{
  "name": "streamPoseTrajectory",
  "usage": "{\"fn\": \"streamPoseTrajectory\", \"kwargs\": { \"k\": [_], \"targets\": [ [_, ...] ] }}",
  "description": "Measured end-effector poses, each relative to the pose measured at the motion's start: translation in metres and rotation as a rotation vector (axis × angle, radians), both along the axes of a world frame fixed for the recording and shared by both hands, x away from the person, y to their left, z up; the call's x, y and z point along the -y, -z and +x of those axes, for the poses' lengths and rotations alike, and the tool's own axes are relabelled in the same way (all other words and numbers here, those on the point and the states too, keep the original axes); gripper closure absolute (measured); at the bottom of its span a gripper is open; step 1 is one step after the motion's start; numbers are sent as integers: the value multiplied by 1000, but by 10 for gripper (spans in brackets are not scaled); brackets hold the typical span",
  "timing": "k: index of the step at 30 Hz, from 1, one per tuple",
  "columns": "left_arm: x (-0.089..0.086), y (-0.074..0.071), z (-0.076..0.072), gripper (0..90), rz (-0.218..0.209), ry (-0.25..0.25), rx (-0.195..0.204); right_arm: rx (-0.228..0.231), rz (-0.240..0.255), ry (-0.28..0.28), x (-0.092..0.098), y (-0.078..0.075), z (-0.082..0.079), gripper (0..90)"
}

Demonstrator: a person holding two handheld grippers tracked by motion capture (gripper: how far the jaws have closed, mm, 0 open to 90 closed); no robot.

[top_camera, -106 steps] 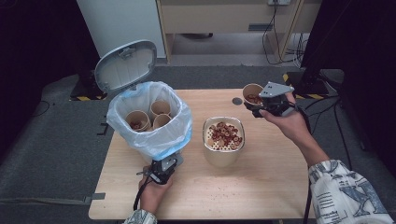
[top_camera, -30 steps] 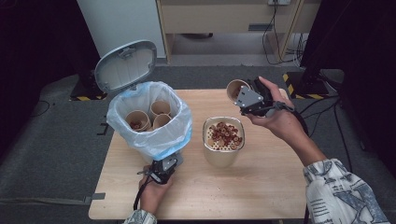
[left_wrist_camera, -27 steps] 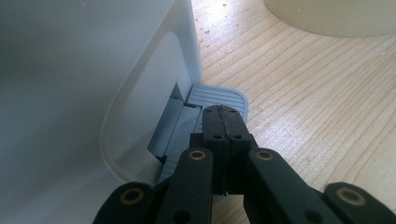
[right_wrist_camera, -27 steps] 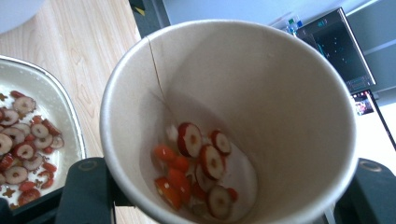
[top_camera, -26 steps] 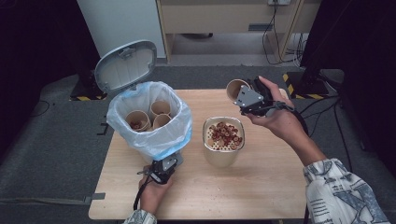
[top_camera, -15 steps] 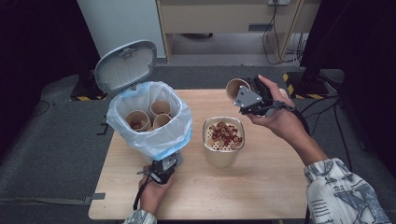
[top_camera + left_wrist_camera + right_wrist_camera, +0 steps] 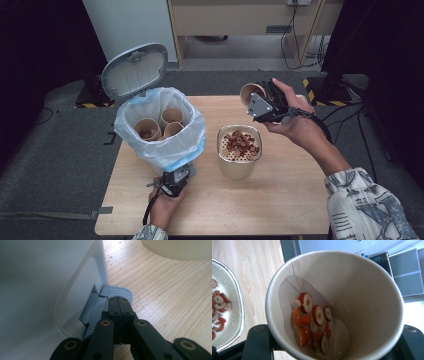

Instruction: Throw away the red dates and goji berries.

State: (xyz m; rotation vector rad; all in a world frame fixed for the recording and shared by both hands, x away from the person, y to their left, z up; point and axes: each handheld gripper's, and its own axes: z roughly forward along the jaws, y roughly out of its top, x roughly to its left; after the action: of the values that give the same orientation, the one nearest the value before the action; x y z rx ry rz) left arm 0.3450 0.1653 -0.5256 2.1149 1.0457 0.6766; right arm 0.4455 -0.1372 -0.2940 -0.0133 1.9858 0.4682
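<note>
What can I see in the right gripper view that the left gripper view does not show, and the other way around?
Right gripper view: a tilted paper cup with red fruit slices inside, and more slices in the strainer bowl at the left.
Left gripper view: shut black jaws of the left gripper pressing on the grey pedal of the white bin.
Both: the light wooden table.

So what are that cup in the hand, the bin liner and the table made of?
The cup looks like matte paperboard: a side seam and thin rolled rim show, and it is tan outside. The bin liner seems thin plastic film, translucent bluish-white and crinkled over the rim. The table shows pale wood grain, though whether solid wood or a veneer cannot be told.
</note>
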Motion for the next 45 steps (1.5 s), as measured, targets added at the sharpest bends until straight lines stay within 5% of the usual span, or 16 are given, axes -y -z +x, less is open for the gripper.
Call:
{"fn": "streamPoseTrajectory", "kwargs": {
  "k": [33,45],
  "targets": [
    [0,0,0,893,-4,-2,-4,44,-57,-10,-3,-10,-4,324],
    [0,0,0,893,-5,-1,-4,123,-190,-16,-10,-8,-7,324]
  ]
}}
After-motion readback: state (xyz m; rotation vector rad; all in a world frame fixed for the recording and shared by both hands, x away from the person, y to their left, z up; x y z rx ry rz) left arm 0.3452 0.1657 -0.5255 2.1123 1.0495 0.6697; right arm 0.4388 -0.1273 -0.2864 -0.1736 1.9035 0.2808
